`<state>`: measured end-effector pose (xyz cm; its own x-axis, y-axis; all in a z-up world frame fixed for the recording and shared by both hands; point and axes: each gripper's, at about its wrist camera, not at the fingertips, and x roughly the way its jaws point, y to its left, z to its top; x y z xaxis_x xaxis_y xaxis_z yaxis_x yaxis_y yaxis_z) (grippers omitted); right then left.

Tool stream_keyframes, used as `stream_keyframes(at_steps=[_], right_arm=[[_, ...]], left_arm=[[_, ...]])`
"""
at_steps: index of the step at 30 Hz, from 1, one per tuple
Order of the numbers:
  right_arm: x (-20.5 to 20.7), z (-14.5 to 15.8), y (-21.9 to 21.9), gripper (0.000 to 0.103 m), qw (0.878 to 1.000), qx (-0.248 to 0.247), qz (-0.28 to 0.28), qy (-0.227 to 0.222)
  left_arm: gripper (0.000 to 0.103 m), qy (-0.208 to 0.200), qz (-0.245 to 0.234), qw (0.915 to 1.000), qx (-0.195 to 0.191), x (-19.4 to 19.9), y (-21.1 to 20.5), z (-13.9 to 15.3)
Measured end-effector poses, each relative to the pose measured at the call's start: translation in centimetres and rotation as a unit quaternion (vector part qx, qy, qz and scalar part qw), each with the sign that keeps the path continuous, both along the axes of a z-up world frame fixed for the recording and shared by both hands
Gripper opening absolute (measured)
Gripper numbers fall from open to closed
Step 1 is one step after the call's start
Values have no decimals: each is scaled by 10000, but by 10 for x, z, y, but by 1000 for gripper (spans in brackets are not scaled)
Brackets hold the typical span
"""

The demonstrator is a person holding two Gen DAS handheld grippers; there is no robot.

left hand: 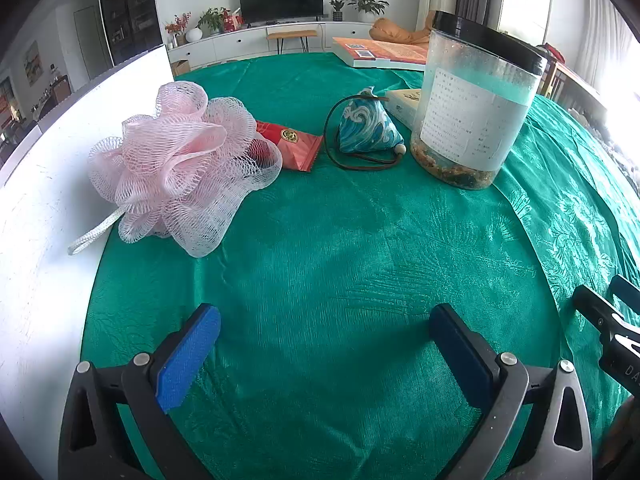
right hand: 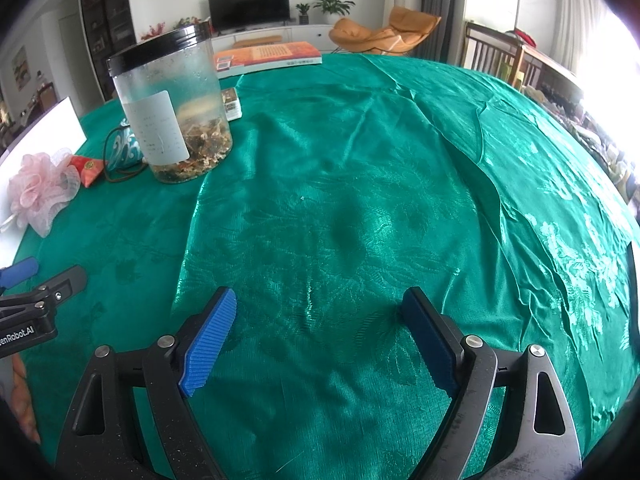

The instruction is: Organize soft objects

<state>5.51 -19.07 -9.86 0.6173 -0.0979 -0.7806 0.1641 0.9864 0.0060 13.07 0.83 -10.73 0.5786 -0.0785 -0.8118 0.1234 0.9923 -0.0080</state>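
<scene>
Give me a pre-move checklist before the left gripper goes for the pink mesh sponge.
1. Left gripper open and empty: ok, only green tablecloth between the pads.
2. Right gripper open, empty, away from the target: ok.
3. Pink mesh sponge reachable: ok, nothing in front of it.
4. Sponge free of neighbours: not ok, it overlaps the red packet; its cord loop lies on the white board.
5. Jar out of the path: ok, it stands to the right, past the blue pouch.
6. Drop-off place for soft items: cannot tell, none in view.
</scene>
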Motion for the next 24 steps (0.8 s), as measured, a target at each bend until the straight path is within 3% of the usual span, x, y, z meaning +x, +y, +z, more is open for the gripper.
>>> stream_keyframes(at_steps=[19, 24], right_arm=[[-2, -1, 1, 88, 10000, 20, 13, 2], [-2, 0, 1, 88, 10000, 16, 16, 2]], left_arm=[[103, 25, -45, 10000, 2, -5, 4, 1], [103, 757, -213, 9969, 24, -5, 10, 8]])
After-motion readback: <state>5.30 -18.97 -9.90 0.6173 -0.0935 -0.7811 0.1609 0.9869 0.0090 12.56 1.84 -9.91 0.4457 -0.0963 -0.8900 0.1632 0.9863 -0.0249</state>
